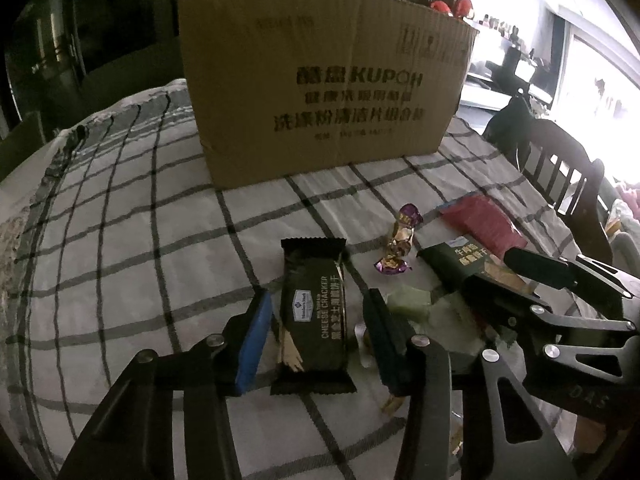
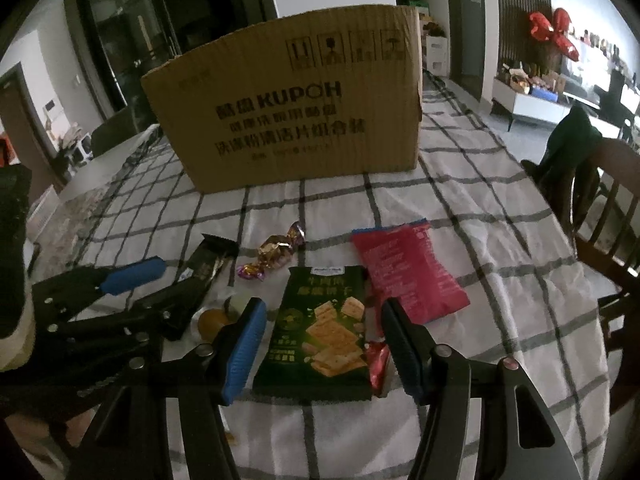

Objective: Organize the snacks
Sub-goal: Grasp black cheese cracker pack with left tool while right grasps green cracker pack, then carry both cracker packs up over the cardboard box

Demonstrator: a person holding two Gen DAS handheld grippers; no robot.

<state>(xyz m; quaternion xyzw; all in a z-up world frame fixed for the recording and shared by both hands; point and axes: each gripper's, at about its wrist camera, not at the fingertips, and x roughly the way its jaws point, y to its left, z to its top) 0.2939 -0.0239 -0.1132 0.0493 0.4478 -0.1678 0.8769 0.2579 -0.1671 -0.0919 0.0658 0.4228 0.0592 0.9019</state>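
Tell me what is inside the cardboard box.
Cannot be seen. Both views show only the closed front wall of the box standing on the checked cloth; that wall hides its inside.

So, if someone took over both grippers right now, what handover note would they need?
Left gripper: open, jaws astride the black cheese cracker pack, not clamped.
Right gripper: open, jaws astride the green cracker bag, not gripped.
On the checked tablecloth: red snack bag, purple-and-gold candies, all in front of the cardboard box.
Done: no snack lifted.
Left: grip both packs, then sort the rest.
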